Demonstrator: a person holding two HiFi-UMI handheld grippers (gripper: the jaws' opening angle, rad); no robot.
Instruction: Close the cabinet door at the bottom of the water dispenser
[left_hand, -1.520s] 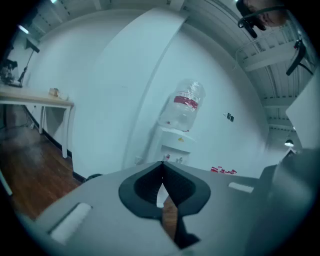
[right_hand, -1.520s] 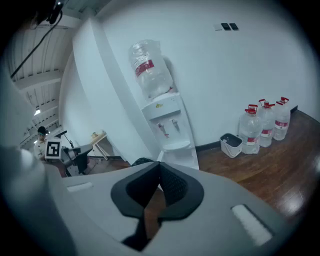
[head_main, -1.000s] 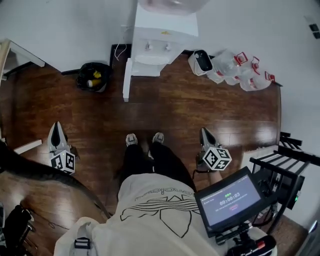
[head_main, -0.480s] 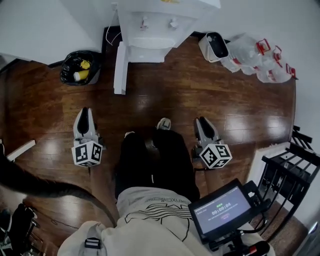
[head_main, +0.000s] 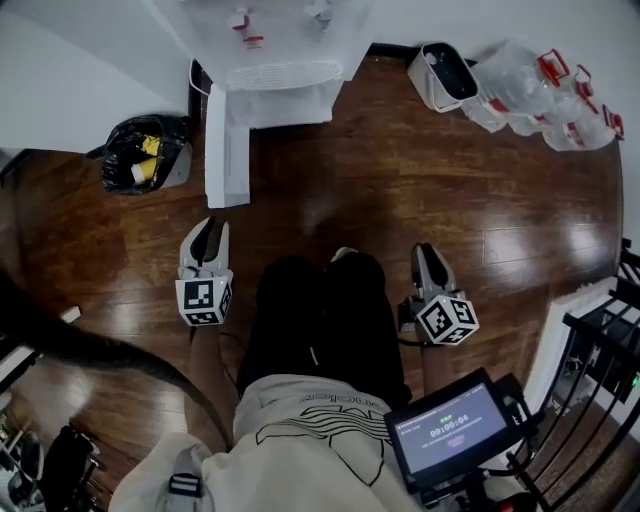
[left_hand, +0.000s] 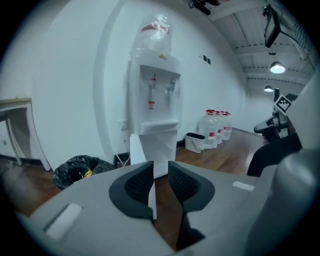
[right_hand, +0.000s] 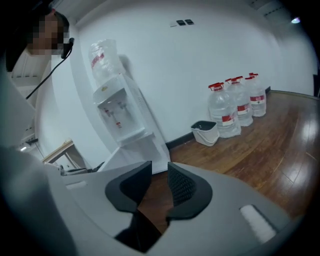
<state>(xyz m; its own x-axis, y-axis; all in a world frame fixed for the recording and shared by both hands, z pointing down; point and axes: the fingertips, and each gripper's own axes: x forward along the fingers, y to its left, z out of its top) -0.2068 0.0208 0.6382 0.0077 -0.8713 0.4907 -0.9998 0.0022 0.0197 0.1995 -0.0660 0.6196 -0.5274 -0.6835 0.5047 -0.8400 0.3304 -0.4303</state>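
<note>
Seen from above, a person faces a white water dispenser (head_main: 285, 60) at the top of the frame. Its bottom cabinet door (head_main: 222, 150) stands swung open, upper left of centre. Within the last second the person has stepped closer and both grippers have dropped. The left gripper (head_main: 205, 232) and right gripper (head_main: 428, 262) have just been opening and hold nothing. The left one is near the door's free edge, likely ready to push.

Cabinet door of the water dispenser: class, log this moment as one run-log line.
cabinet door: open, untouched | left claw: jaws just opening, nothing between | right claw: jaws just opening, nothing between
</note>
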